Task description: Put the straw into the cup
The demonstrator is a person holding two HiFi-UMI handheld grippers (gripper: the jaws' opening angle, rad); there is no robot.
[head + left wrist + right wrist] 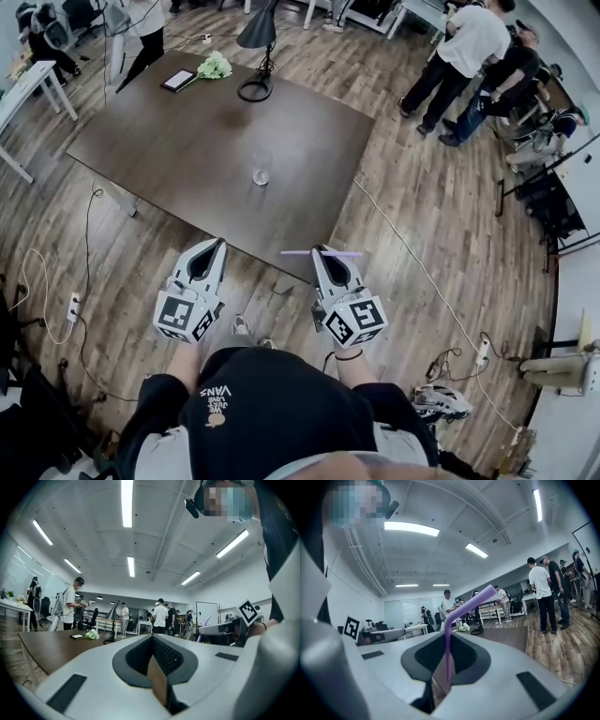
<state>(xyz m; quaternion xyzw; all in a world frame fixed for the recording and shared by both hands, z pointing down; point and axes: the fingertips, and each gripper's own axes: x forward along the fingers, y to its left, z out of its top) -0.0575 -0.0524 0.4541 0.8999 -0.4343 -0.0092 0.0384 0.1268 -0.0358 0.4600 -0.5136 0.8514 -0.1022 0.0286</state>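
A clear glass cup (261, 175) stands on the dark brown table (187, 141), towards its near edge. My right gripper (321, 251) is shut on a purple bendy straw (322, 252), which lies crosswise at its tips, short of the table's near corner. In the right gripper view the straw (464, 609) rises from between the jaws and bends to the right. My left gripper (216, 246) is level beside it, over the floor just before the table edge. Its jaws meet with nothing between them, as the left gripper view (157, 670) shows. The cup appears in neither gripper view.
A black desk lamp (258, 37), a green-and-white bunch of flowers (215, 66) and a tablet (178, 80) sit at the table's far end. Several people (464, 47) stand at the back right. Cables and a power strip (73, 307) lie on the wooden floor.
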